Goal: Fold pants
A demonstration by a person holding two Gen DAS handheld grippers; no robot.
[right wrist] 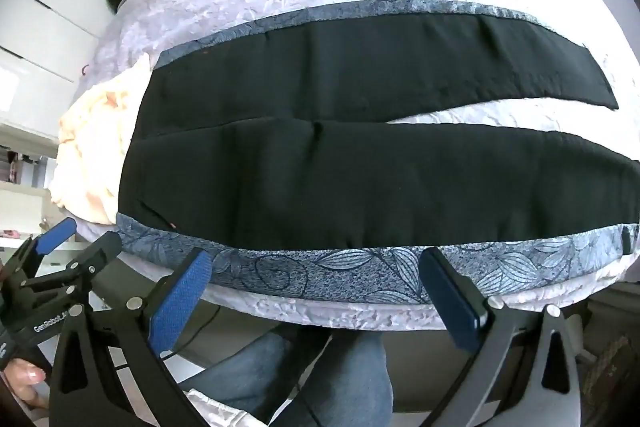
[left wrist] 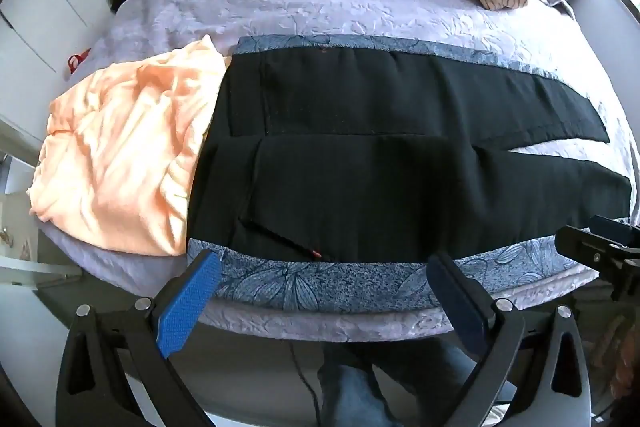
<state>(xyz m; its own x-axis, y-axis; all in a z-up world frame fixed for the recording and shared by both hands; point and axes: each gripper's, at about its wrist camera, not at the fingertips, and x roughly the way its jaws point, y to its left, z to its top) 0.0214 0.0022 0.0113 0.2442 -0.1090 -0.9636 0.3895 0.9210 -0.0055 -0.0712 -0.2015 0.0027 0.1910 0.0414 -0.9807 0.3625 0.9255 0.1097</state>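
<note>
Black pants point(left wrist: 360, 163) point(right wrist: 360, 155) spread flat on the bed, unfolded, waist to the left, both legs running right. Legs lie side by side, touching near the crotch, splitting apart toward the hems. Fabric smooth, few wrinkles. Near leg runs along the bed's front edge; waistband overlaps a peach cloth.

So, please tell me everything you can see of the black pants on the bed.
The black pants look like a matte woven fabric and lie flat, unfolded, across a blue leaf-patterned cloth on the bed. The waist end is at the left, overlapping a peach garment. Both legs run to the right and part slightly, showing bedspread between them. A slanted pocket opening shows near the front edge. Neither claw touches them.
</note>
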